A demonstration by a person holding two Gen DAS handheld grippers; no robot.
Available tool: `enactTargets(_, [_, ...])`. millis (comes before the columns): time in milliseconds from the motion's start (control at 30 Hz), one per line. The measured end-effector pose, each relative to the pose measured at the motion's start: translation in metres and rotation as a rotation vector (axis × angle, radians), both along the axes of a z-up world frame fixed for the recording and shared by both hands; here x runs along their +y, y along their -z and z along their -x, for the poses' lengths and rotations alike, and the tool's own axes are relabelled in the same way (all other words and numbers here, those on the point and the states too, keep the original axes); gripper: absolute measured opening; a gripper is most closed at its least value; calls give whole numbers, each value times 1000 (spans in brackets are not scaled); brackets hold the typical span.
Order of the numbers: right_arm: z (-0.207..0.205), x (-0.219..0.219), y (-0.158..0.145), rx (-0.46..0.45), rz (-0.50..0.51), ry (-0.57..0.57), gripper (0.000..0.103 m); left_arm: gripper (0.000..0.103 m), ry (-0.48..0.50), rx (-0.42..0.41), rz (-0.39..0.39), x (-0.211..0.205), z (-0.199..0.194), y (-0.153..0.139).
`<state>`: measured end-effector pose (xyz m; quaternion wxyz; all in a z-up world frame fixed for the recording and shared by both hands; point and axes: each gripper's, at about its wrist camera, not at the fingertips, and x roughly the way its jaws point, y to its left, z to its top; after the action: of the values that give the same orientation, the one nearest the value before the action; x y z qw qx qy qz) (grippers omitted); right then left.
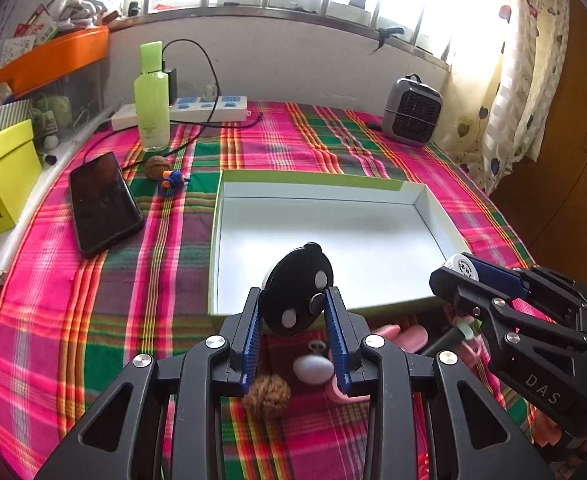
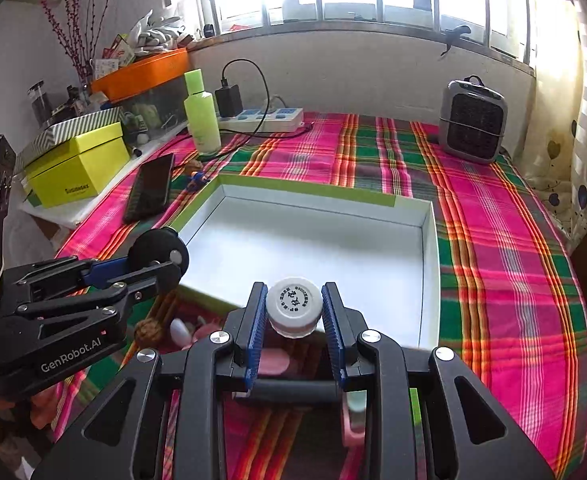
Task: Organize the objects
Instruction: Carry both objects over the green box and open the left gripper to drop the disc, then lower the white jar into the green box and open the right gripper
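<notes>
My left gripper (image 1: pixel 293 300) is shut on a black round disc (image 1: pixel 295 288) with white dots, held above the near edge of the white open box (image 1: pixel 333 240). My right gripper (image 2: pixel 293 300) is shut on a small white-capped bottle (image 2: pixel 293 304), also above the box's near edge (image 2: pixel 313 248). Each gripper shows in the other's view, the right gripper (image 1: pixel 459 270) and the left gripper (image 2: pixel 161 256). Below the grippers on the cloth lie a walnut (image 1: pixel 267 394), a white egg-shaped object (image 1: pixel 313 368) and pink items (image 1: pixel 405 338).
A black phone (image 1: pixel 103 204), a second walnut (image 1: pixel 156 167) and a small blue toy (image 1: pixel 171 182) lie left of the box. A green bottle (image 1: pixel 151 104), power strip (image 1: pixel 209 108) and grey heater (image 1: pixel 411 112) stand at the back. A yellow box (image 1: pixel 1 176) sits far left.
</notes>
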<state>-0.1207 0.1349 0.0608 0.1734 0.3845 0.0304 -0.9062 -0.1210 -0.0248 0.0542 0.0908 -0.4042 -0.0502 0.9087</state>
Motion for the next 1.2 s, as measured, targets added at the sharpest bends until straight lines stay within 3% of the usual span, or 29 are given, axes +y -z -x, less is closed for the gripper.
enactTargets(400, [56, -7, 11, -43, -40, 4, 29, 29, -3, -15, 9, -3, 47, 6])
enactTargets(1200, [110, -20, 36, -126, -112, 15, 29, 29, -16, -50, -1, -12, 67, 20])
